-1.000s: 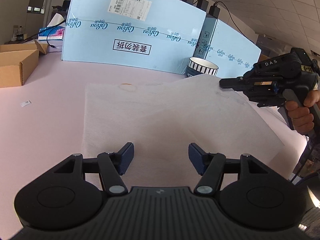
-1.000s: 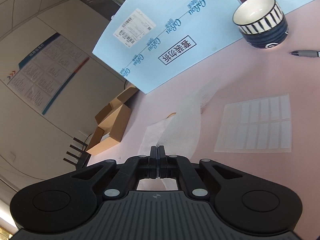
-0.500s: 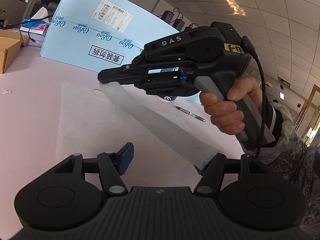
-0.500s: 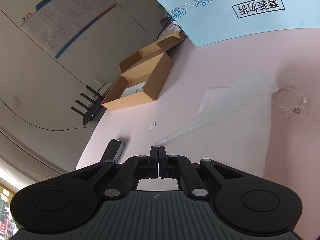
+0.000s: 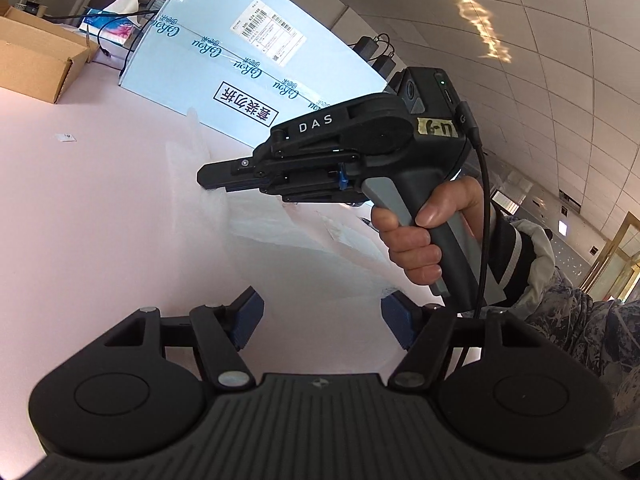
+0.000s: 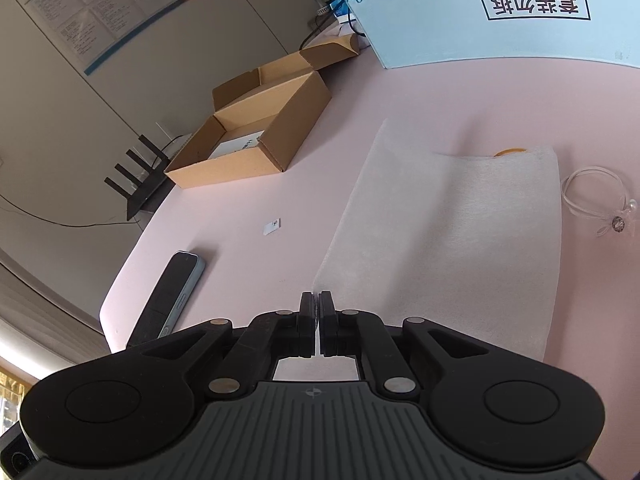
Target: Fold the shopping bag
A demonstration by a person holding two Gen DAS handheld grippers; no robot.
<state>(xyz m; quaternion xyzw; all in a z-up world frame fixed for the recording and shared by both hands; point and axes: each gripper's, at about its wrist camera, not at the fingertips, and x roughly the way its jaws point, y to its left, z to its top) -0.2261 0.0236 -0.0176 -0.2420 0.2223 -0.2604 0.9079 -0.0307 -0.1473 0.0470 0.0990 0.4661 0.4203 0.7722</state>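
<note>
Only right wrist view shows phone [image 6: 172, 296] beside bag [image 6: 452, 240].

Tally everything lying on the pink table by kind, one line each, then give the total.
White shopping bag: 1
Open cardboard box: 1
Large light-blue carton: 1
Phone: 1
Small white tag: 1
Clear looped cord: 1
Orange item peeking from behind the bag: 1
Total: 7
</note>
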